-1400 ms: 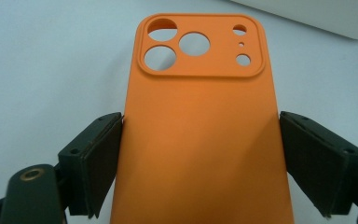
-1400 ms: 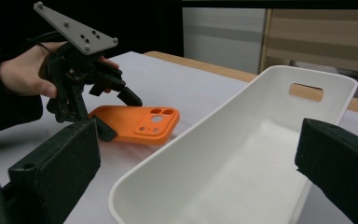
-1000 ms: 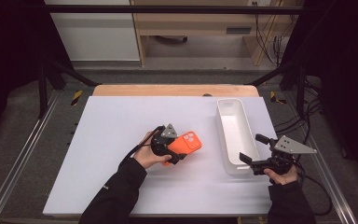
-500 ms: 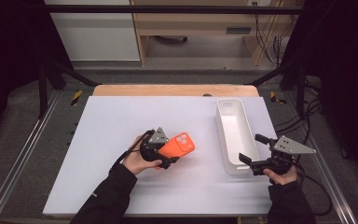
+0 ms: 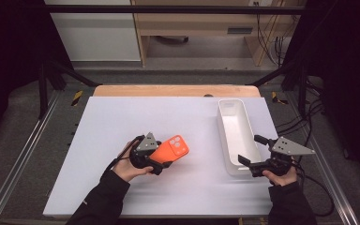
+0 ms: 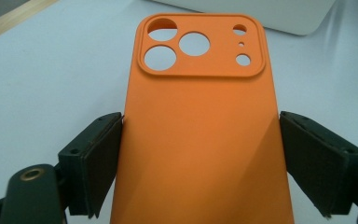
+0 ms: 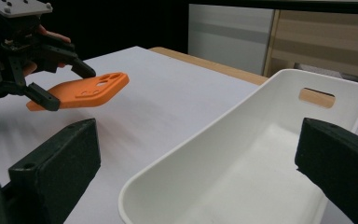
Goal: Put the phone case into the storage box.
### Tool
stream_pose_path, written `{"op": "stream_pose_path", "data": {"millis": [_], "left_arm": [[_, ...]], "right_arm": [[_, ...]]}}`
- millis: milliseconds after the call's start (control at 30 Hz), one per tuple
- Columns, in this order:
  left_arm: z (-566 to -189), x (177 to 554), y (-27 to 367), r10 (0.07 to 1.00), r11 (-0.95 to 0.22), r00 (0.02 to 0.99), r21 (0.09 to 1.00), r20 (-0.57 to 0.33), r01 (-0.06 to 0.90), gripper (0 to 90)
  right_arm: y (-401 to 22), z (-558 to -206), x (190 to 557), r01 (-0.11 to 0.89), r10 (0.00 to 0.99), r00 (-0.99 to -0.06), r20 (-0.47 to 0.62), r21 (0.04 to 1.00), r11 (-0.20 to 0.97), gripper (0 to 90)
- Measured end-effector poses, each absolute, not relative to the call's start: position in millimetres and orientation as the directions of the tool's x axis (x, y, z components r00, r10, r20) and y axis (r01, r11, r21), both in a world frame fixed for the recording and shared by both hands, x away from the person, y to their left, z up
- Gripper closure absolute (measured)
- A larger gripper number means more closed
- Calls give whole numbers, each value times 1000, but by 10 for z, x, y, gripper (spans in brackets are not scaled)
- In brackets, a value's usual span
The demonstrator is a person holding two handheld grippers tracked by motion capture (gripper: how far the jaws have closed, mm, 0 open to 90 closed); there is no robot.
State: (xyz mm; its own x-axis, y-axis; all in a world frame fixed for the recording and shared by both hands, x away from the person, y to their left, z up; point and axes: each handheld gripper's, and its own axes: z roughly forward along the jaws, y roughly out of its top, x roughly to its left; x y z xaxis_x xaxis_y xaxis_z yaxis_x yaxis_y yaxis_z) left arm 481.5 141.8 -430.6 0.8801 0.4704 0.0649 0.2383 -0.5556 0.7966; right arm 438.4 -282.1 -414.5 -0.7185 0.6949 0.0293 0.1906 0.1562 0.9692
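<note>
An orange phone case (image 5: 170, 149) with camera cut-outs is clamped by its long edges in my left gripper (image 5: 157, 161), held a little above the white table left of centre. In the left gripper view both pads (image 6: 100, 158) press on the sides of the case (image 6: 200, 126). My right gripper (image 5: 251, 154) stands open at the near end of a long white tray (image 5: 234, 133); in the right gripper view its jaws stand wide on either side of the tray's rim (image 7: 177, 163). Farther off there, the left gripper (image 7: 65, 81) holds the case (image 7: 86, 91) level.
The white table top (image 5: 122, 122) stretches left of and behind the case. A wooden strip (image 5: 168, 90) runs along the far edge. Metal rails (image 5: 23, 154) flank the table, and cables (image 5: 309, 117) hang at the right.
My left gripper has carried the orange case to the left, away from the tray. The right gripper has stayed by the tray's near end.
</note>
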Motion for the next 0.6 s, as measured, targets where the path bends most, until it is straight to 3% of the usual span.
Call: {"op": "stream_pose_path", "data": {"millis": [600], "left_arm": [[-4267, 4663, 1453, 439, -570, 892, 800, 105, 187, 155]], "right_arm": [[-2608, -4090, 4359, 160, 638, -769, -39, 955, 251, 5]]}}
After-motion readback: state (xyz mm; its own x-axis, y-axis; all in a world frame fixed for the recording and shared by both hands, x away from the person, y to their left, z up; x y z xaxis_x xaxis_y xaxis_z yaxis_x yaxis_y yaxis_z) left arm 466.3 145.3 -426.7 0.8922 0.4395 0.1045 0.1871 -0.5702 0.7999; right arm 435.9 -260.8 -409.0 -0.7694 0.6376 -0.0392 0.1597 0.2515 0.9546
